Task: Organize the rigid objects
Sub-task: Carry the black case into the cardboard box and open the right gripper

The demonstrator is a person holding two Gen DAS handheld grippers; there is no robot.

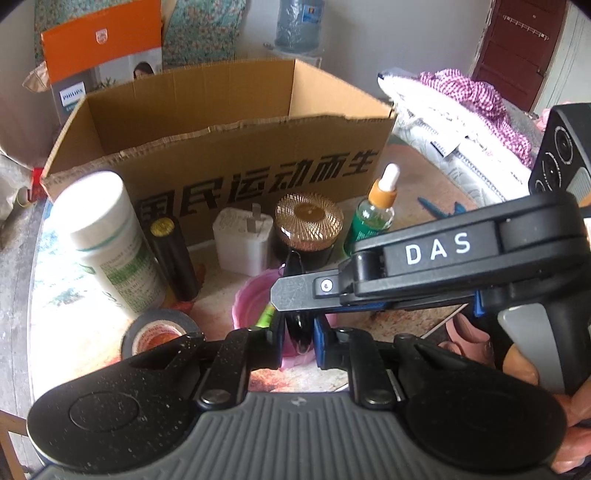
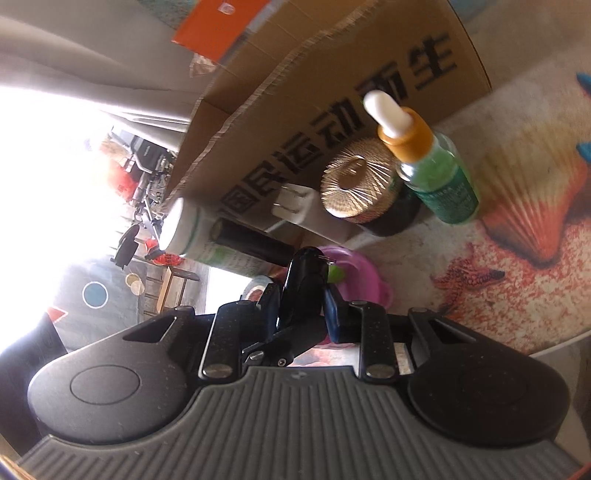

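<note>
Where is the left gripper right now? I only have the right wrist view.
Observer: The left gripper has a finger on each side of the black oval object; I cannot tell if they touch it.
Operator: Anything by the white bottle?
Observer: A black tape roll lies flat in front of it.
Operator: And beyond the cardboard box?
Observer: A blue water jug stands by the far wall.

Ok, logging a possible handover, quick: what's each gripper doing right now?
Left gripper: closed on the black object.
Right gripper: closed on the same black object.
</note>
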